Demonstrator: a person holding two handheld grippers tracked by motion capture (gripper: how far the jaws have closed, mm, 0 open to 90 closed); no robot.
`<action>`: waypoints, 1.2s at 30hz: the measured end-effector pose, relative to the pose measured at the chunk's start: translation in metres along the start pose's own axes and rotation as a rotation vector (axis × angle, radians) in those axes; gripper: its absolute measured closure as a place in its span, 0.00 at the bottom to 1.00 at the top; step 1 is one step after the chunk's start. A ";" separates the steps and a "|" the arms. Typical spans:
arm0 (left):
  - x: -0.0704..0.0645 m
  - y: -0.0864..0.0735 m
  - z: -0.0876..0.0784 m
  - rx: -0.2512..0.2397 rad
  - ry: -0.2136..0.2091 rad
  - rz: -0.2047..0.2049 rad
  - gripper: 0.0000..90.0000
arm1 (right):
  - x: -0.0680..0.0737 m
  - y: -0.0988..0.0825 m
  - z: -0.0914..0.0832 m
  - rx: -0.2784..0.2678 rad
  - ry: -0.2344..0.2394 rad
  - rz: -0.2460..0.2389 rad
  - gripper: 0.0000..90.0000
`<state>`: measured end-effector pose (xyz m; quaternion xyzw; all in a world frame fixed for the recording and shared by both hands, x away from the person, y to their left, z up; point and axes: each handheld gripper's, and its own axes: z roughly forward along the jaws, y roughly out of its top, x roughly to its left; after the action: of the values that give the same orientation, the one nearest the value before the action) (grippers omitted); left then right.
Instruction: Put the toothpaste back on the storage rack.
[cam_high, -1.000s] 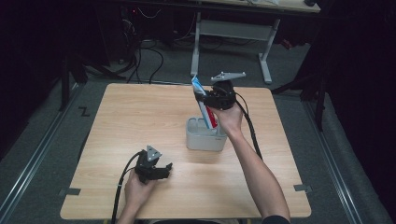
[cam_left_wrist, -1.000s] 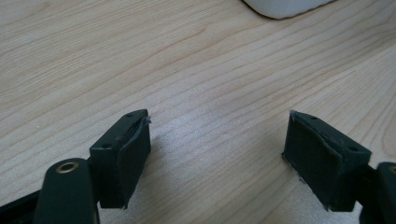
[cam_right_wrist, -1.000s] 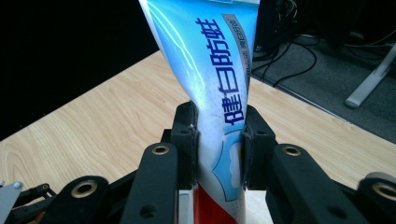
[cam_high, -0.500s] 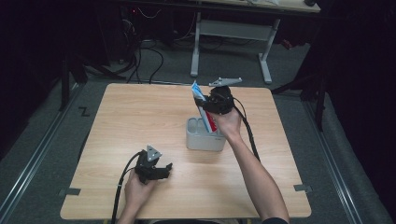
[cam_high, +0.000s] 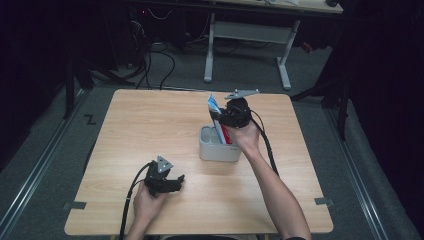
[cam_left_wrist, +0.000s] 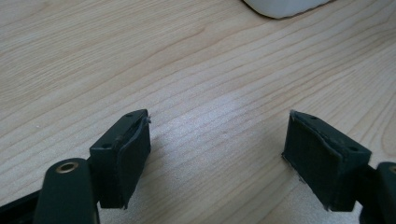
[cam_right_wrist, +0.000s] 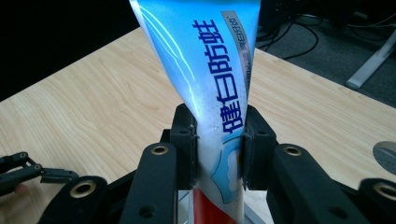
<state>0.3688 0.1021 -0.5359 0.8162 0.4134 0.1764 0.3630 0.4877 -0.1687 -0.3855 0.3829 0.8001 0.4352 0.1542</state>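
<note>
A light wooden counter (cam_high: 150, 130) with rounded corners stands on a grey carpeted floor (cam_high: 50, 150) in a dark room. Beyond the counter's far edge a white-legged metal desk frame (cam_high: 250, 50) rises, with black cables (cam_high: 160, 65) trailing on the floor near it. Small grey tape patches (cam_high: 74, 205) mark the floor beside the counter's near corners.

A pale grey rounded plastic holder (cam_high: 219, 149) sits a little right of the counter's middle. The right gripper (cam_high: 231, 119) hangs just above the holder, its fingers (cam_right_wrist: 187, 140) closed on a blue-and-white toothpaste tube with a red lower end (cam_right_wrist: 210, 84). The tube stands nearly upright, its red end down inside the holder and its flat blue end reaching above the gripper. In the right gripper view the pads press on both sides of the tube.

The left gripper (cam_high: 172, 182) rests low near the counter's near edge, well apart from the holder, to its near left. Its fingers (cam_left_wrist: 126, 154) stand wide apart with only bare wood grain between them.
</note>
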 end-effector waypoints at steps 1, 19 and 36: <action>0.000 0.000 0.000 0.000 0.000 0.000 0.26 | 0.001 -0.001 0.001 0.008 0.000 -0.009 0.79; 0.000 0.000 0.000 0.000 0.002 -0.001 0.26 | -0.001 -0.018 -0.001 0.031 0.006 -0.014 0.78; 0.000 0.000 0.000 -0.002 0.002 -0.004 0.26 | -0.004 -0.033 -0.003 0.058 0.018 -0.003 0.78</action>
<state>0.3686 0.1018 -0.5360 0.8150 0.4150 0.1767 0.3637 0.4725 -0.1839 -0.4112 0.3821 0.8144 0.4149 0.1364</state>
